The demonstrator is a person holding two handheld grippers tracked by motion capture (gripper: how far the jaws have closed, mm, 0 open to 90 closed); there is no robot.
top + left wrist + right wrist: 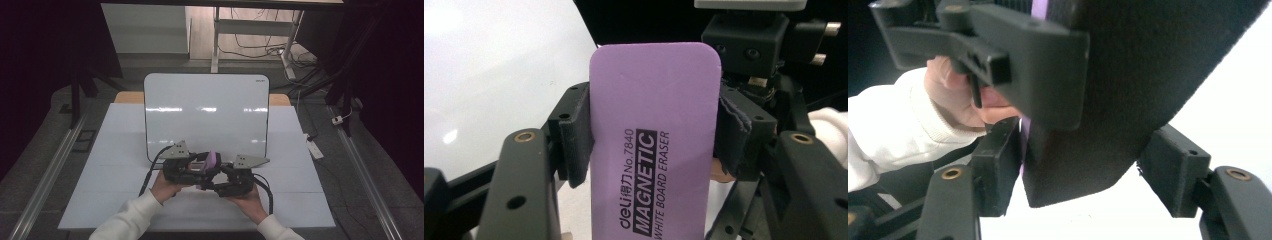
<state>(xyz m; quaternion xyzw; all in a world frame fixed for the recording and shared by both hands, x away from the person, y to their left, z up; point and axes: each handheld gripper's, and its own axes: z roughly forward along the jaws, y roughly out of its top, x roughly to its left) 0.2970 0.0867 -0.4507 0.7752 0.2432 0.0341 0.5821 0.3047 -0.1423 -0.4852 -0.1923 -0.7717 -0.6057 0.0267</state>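
Note:
A purple magnetic whiteboard eraser stands upright in my left gripper, whose two pads press on its long edges. In the high view the eraser sits between both grippers near the table's front, with my left gripper at its left and my right gripper at its right. In the right gripper view the eraser's black felt face fills the space between my right gripper's jaws. The left pad lies against the purple edge and the right pad meets the felt's edge. The person's hand and white sleeve show behind.
A white whiteboard lies on the white table just beyond the grippers. Metal rails run along both sides of the table. A desk frame and cables stand on the floor at the back.

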